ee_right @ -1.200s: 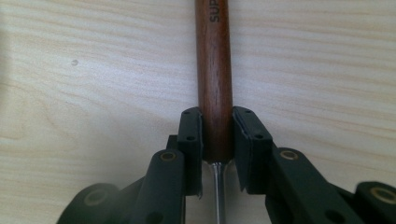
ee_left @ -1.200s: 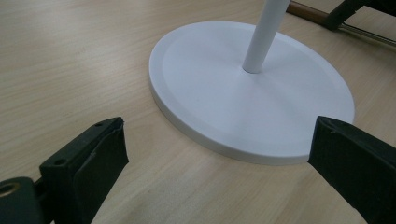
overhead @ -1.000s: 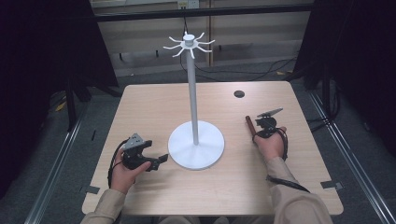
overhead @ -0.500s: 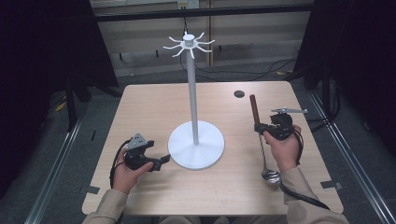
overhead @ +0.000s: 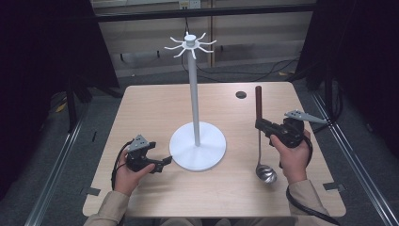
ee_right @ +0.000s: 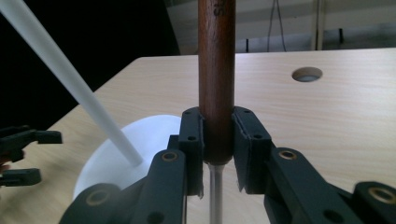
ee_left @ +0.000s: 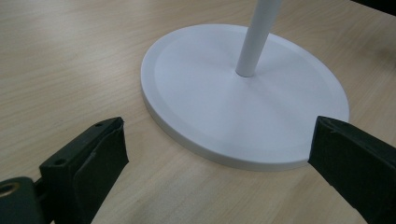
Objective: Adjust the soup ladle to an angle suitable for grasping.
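On the light wood-grain table point(overhead: 155, 108) stands one white metal stand with a round flat base point(overhead: 197, 151), its thin white pole upright at the base's centre and topped by a ring of short curved white hooks point(overhead: 190, 45); it sits at the middle of the table. My left gripper point(overhead: 162, 163) lies low at the near left, held in my left hand point(overhead: 128, 172), jaws spread wide with nothing between them; in the left gripper view they frame the near left edge of the base, just beside it, and I cannot tell whether they touch it. My right gripper point(overhead: 261, 125) is raised at the right side of the table in my right hand point(overhead: 294, 157), jaws closed on one ladle with a dark brown wooden handle and a thin steel shaft ending in a round steel bowl point(overhead: 260, 141). The grip falls at the lower end of the wooden handle, where the steel shaft begins. The handle points toward the far side; the bowl hangs at the near side, and I cannot tell whether it touches the table. One small round dark hole point(overhead: 241, 94) is in the tabletop at the far right.
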`<state>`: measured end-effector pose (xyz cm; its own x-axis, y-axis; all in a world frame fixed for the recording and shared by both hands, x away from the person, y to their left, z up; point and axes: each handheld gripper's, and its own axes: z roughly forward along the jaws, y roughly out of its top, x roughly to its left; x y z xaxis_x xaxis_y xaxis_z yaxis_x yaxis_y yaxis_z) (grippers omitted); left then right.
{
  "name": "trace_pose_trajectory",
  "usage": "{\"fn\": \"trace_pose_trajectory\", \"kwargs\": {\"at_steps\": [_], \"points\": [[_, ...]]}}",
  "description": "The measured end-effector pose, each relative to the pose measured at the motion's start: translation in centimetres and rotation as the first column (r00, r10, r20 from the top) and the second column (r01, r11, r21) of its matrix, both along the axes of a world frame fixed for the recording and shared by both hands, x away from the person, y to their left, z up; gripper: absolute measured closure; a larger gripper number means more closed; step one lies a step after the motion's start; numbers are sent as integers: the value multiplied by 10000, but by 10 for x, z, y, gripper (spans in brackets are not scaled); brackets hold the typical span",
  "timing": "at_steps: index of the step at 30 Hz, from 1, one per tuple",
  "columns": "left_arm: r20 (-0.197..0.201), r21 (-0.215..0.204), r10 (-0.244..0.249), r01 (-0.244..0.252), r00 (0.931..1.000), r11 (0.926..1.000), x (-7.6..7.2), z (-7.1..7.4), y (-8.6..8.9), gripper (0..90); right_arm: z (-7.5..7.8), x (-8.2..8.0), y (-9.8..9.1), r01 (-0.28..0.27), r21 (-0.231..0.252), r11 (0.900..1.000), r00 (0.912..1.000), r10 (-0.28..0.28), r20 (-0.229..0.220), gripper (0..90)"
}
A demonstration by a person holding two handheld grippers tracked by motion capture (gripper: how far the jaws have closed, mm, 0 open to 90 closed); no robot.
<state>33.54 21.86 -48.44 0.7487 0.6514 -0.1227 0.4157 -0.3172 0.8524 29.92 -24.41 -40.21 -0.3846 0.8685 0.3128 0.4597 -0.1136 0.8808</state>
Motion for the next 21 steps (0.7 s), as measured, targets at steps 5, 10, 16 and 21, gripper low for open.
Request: {"fn": "trace_pose_trajectory", "kwargs": {"at_steps": [5, 10, 16, 21], "points": [[-13, 41, -38, 38, 10000, 10000, 0, 0, 1, 40, 10, -3, 3, -137, 163, 9998, 9987, 128, 503, 752], [-31, 45, -47, 47, 10000, 10000, 0, 0, 1, 40, 18, -5, 8, -278, 132, 9995, 9953, 264, 936, 752], [-11, 75, -11, 11, 10000, 10000, 0, 0, 2, 40, 26, -6, 18, -561, 119, 9984, 9886, 539, 1407, 751], [-41, 41, 16, -16, 10000, 10000, 0, -1, 1, 40, 32, -5, 23, -708, 265, 9971, 9845, 656, 1624, 751]]}}
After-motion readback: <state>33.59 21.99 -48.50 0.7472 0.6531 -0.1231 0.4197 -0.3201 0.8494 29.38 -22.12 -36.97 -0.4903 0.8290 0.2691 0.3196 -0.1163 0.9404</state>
